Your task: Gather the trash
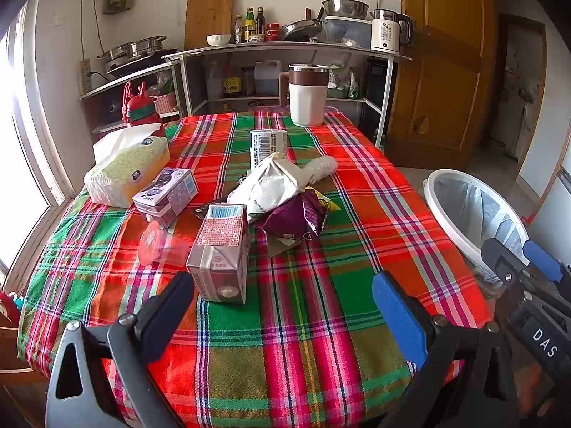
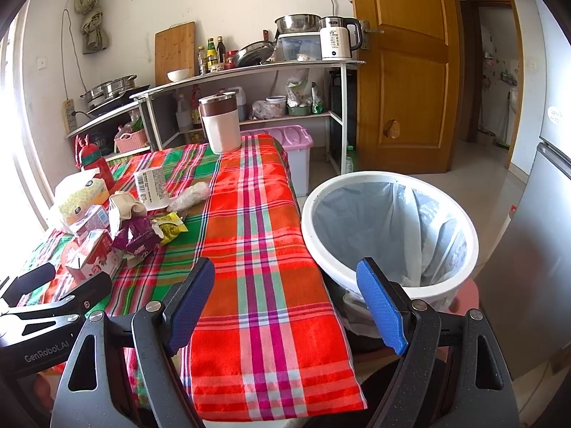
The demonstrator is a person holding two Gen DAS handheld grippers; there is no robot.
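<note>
Plaid cloth in red, green and pink covers the table, filling the lower half of my left wrist view. At right of that frame the white round bin with a pale plastic liner stands just beside the table edge; in the right wrist view it sits centre-right, apparently empty. Mid-frame lies the trash heap: a crumpled white paper bag, a purple foil snack wrapper, and nearest me a brown and white drink carton, upright, its long axis running away from the lens. My left gripper is spread wide and empty, the carton just ahead, slightly left. My right gripper, also wide and empty, points between cloth and bin. I judge the left nearer.
</note>
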